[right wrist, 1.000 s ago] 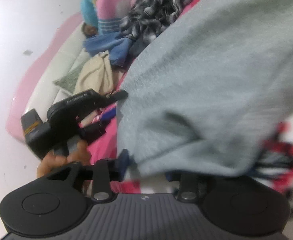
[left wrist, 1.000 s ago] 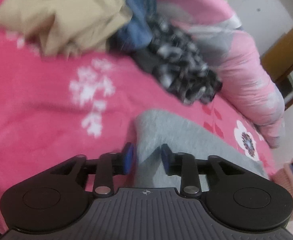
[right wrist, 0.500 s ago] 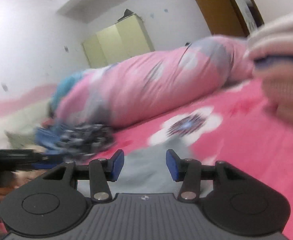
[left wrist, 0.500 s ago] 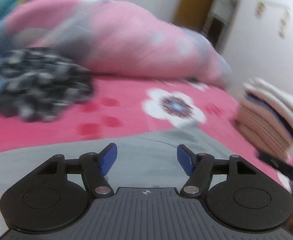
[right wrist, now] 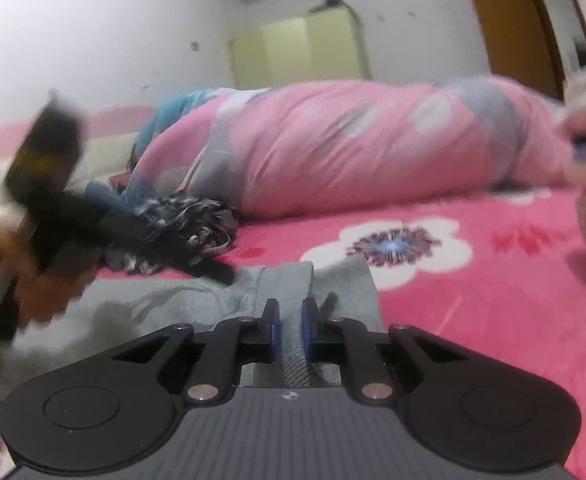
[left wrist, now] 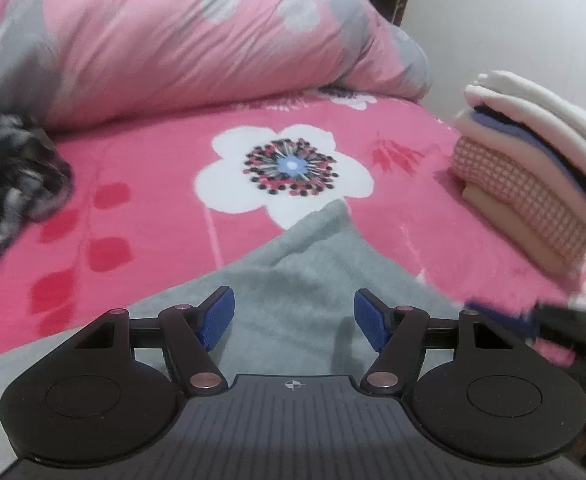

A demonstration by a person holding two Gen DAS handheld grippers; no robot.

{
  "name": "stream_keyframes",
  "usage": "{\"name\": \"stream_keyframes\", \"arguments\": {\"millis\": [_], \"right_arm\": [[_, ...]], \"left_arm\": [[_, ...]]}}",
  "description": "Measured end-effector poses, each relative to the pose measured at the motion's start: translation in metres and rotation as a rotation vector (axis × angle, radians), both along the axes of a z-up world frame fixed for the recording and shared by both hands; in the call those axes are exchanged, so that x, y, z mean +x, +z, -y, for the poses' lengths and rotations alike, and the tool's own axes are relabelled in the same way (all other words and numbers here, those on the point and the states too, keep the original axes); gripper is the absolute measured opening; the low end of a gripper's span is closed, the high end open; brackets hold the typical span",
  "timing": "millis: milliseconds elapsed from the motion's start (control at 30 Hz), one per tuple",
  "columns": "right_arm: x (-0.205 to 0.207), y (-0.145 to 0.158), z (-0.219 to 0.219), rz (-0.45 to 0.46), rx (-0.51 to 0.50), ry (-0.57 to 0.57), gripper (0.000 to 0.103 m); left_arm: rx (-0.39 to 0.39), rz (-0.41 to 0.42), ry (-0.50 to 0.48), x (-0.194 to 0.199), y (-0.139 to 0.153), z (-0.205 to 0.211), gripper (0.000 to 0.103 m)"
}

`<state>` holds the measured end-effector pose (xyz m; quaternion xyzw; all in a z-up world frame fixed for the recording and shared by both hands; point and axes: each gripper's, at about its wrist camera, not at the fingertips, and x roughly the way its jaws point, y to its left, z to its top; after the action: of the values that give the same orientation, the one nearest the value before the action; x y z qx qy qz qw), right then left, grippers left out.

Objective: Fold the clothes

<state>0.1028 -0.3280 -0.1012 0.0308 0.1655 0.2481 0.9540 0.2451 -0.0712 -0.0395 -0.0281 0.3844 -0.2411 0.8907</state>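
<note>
A grey garment (left wrist: 305, 292) lies spread on the bed's pink flowered sheet (left wrist: 141, 184), one corner of it reaching up to the big white flower print (left wrist: 285, 172). The left tongs (left wrist: 294, 320) hang just above this grey cloth with their blue pads (left wrist: 217, 318) wide apart and nothing between them. In the right wrist view the right tongs (right wrist: 290, 322) are nearly closed, the two pads pinching a raised ridge of the same grey garment (right wrist: 297, 284) near its far edge, so the cloth stands up in a narrow fold between them. At the left of that view the other tool and the hand (right wrist: 49, 288) holding it appear only as a dark, blurred shape over the grey cloth. Beyond the garment a long pink and grey rolled quilt (left wrist: 181, 36) runs across the back of the bed. A crumpled black and white piece of clothing (left wrist: 9, 184) sits at the left, near the quilt and apart from the grey garment. At the right edge of the bed stands a pile of folded clothes (left wrist: 533, 172), with a white piece on top, a blue-purple one beneath it and a pink checked one lower down. A pale yellow-green wardrobe (right wrist: 301, 48) stands against the far wall, and a brown wooden door (right wrist: 509, 28) is at the right
</note>
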Motion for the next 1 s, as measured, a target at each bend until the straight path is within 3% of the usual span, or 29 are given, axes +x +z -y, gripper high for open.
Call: {"name": "stream_keyframes", "arguments": {"millis": [167,333,367,400,433,467,533,600,767,867,1000], "right_arm": [[-0.004,0.002,0.0,0.015,0.023,0.036,0.013],[0.002,-0.003,0.003,-0.032,0.041,0.008,0.016],[0.005,-0.004,0.004,-0.055,0.048,-0.002,0.025],[0.009,-0.006,0.005,-0.087,0.058,-0.009,0.041],[0.013,-0.009,0.007,-0.13,0.073,-0.004,0.048],[0.015,-0.011,0.008,-0.159,0.09,0.001,0.047],[0.015,-0.012,0.011,-0.165,0.112,0.0,0.041],[0.016,-0.012,0.016,-0.176,0.137,-0.013,0.027],[0.017,-0.014,0.025,-0.205,0.198,-0.034,0.018],[0.012,-0.01,0.024,-0.17,0.186,-0.047,0.009],[0.009,-0.009,0.025,-0.165,0.175,-0.054,0.009]], "left_arm": [[0.035,0.004,-0.013,0.02,-0.001,0.034,0.074],[-0.008,-0.06,0.001,0.047,-0.019,0.033,0.074],[-0.018,-0.074,0.004,0.052,-0.023,0.033,0.073],[-0.027,-0.087,0.007,0.058,-0.026,0.033,0.072],[-0.037,-0.101,0.01,0.063,-0.03,0.033,0.068],[-0.076,-0.129,0.016,0.067,-0.033,0.03,0.058],[-0.143,-0.167,0.02,0.07,-0.038,0.026,0.051],[-0.136,-0.153,0.009,0.068,-0.039,0.027,0.044],[-0.104,-0.081,-0.009,0.058,-0.035,0.035,0.025],[-0.127,-0.033,-0.005,0.054,-0.026,0.037,0.02],[-0.122,-0.015,-0.013,0.053,-0.026,0.042,0.019]]}}
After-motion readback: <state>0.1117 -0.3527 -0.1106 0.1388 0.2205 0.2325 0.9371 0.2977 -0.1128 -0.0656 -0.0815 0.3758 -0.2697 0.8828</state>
